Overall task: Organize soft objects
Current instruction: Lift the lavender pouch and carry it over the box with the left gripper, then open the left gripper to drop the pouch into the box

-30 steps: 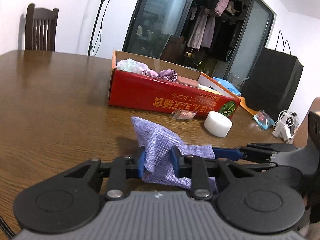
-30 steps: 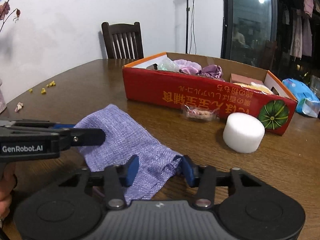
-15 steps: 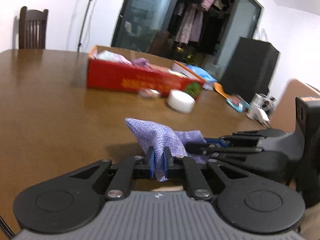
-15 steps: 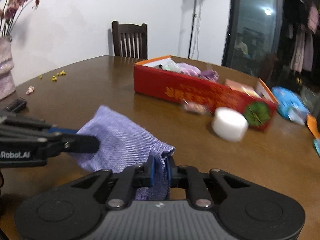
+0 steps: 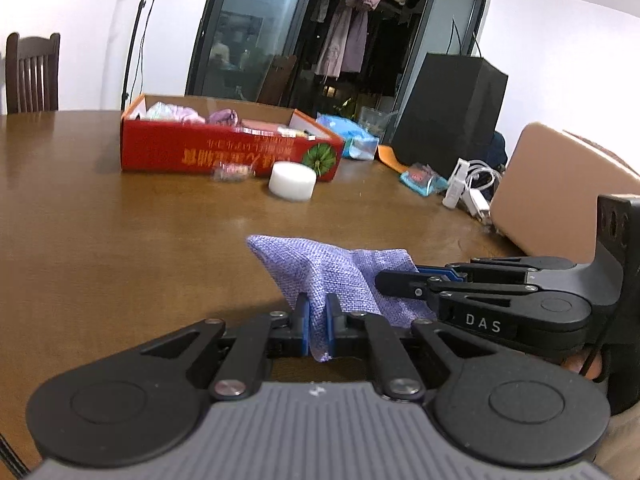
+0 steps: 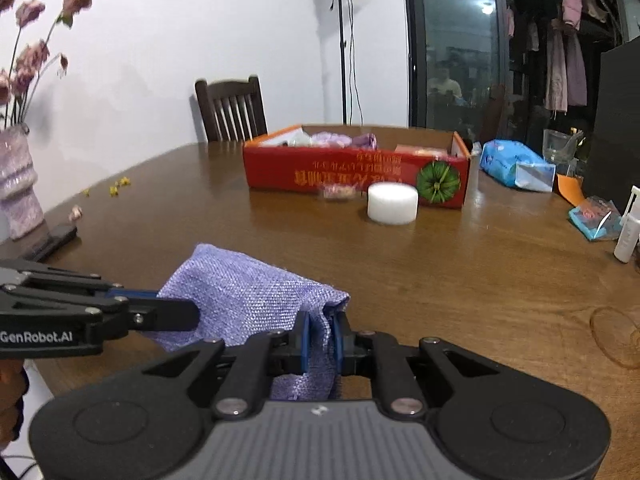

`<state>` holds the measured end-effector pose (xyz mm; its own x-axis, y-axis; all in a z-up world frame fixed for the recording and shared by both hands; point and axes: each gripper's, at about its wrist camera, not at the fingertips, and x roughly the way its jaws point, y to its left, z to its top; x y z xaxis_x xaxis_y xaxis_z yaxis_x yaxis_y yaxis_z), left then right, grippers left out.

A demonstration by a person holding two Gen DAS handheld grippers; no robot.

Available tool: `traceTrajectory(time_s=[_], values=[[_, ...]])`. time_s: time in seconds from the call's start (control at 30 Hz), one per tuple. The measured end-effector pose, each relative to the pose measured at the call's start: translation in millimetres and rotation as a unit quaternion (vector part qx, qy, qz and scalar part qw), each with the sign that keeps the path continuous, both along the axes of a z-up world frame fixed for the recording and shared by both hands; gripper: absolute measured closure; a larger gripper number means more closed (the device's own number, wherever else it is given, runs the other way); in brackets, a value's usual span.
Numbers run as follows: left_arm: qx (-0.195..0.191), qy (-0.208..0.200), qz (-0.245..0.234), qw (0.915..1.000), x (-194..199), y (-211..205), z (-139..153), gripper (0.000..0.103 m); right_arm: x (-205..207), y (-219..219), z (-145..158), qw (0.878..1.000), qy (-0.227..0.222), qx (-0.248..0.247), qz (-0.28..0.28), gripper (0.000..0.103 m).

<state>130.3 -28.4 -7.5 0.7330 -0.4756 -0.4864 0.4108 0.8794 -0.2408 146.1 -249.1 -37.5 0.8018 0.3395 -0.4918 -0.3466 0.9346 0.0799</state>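
You hold the limp lilac woven-fabric pouch [image 5: 320, 268] above the brown wooden worktop [image 5: 120, 240]. Left tool [image 5: 318, 318] and right tool [image 6: 320, 334] are both clamped on opposite edges. Light and floppy; grip hems.

Across the brown wooden worktop [image 6: 460, 264] we see a white foam cylinder [image 6: 392, 203] at twelve o'clock, just in front of the red cardboard box [image 6: 352, 174], with a small clear packet [image 6: 338, 192] beside it. At two o'clock lies a blue plastic pack [image 6: 516, 164]; at three o'clock, a teal wrapper [image 6: 596, 220]. At nine o'clock stands a pale vase [image 6: 18, 184] of pink flowers, with a dark phone [image 6: 52, 238] near it. A dark wooden chair [image 6: 231, 108] and a lamp stand [image 6: 348, 40] stand beyond the far edge.
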Motion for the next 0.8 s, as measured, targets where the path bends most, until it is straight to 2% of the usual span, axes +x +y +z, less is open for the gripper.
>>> traceTrajectory(time_s=[0.13, 0.23, 0.33, 0.43, 0.53, 0.67, 0.8], values=[[-0.013, -0.018, -0.005, 0.9997, 33.2, 3.1, 19.8, 0.095, 28.6, -8.6, 18.7, 1.000, -0.018, 0.020, 0.001, 0.091], [-0.026, -0.039, -0.009, 0.9988, 71.2, 5.3, 42.6, 0.095, 62.5, -6.4, 45.4, 0.999, -0.050, 0.005, 0.008, 0.091], [-0.034, -0.051, -0.006, 0.9981, 123.8, 9.3, 66.6, 0.095, 108.2, 0.4, 72.9, 0.997, -0.077, -0.014, 0.016, 0.091], [-0.027, -0.041, 0.009, 0.9988, 187.7, 12.5, 78.3, 0.095, 171.8, 7.9, 91.1, 0.997, -0.068, -0.016, 0.027, 0.091], [-0.010, -0.016, 0.029, 0.9994, 244.3, 12.5, 74.4, 0.095, 235.2, 18.3, 91.1, 0.998, -0.040, -0.024, 0.031, 0.091], [0.028, 0.023, 0.038, 0.9986, 304.5, 4.8, 51.8, 0.095, 300.3, 36.5, 74.4, 0.999, -0.002, -0.039, 0.029, 0.091], [0.066, 0.047, 0.050, 0.9955, 332.5, 1.1, 27.6, 0.094, 349.8, 56.7, 51.5, 0.997, 0.038, -0.061, 0.038, 0.091]])
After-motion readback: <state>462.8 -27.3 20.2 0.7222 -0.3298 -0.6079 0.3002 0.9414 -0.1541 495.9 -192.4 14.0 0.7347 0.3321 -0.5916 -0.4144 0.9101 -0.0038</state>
